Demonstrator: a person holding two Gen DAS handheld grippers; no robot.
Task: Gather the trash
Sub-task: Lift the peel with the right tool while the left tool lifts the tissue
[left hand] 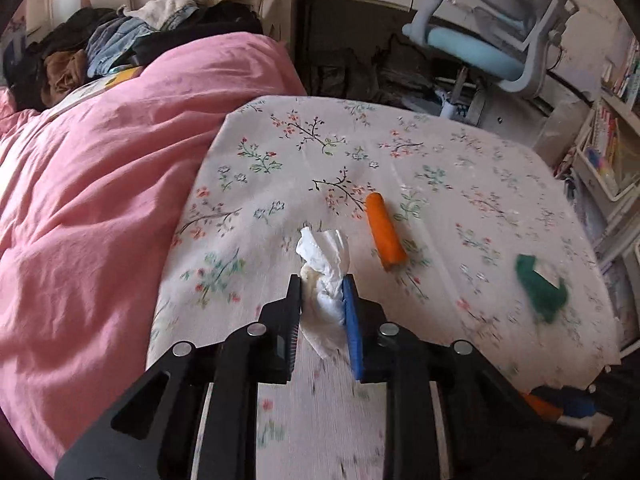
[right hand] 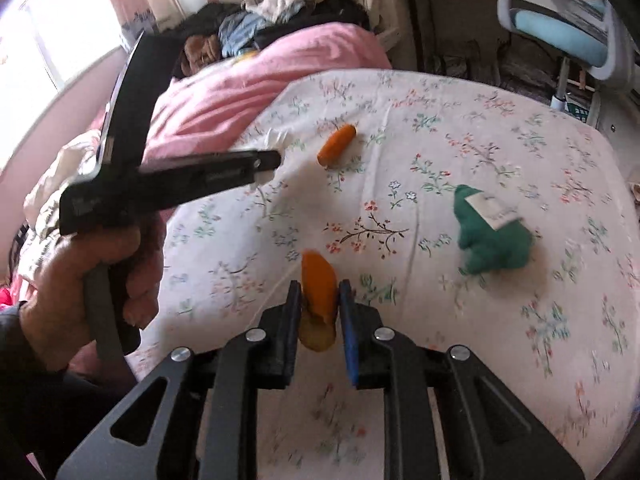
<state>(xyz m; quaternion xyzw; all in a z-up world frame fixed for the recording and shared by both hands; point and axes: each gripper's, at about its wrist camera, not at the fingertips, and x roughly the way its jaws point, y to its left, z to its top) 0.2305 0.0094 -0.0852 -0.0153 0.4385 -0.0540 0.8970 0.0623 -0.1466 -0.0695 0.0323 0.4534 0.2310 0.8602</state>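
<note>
My left gripper [left hand: 322,280] is shut on a crumpled white tissue [left hand: 326,268], held above the floral bed sheet [left hand: 320,152]. My right gripper [right hand: 320,286] is shut on an orange peel [right hand: 318,296] with a pale inner side, also above the sheet. An orange roll-shaped piece [left hand: 384,236] lies on the sheet ahead of the left gripper; it also shows in the right wrist view [right hand: 337,144]. A green cloth lump with a white label [left hand: 540,286] lies to the right; it shows in the right wrist view [right hand: 492,232]. The left gripper's body [right hand: 172,184] and the hand holding it appear at the left of the right wrist view.
A pink duvet [left hand: 100,200] covers the bed's left side, with a pile of clothes [left hand: 120,48] behind it. A blue and grey desk chair [left hand: 492,32] stands beyond the bed's far edge. Shelves with books [left hand: 612,136] line the right.
</note>
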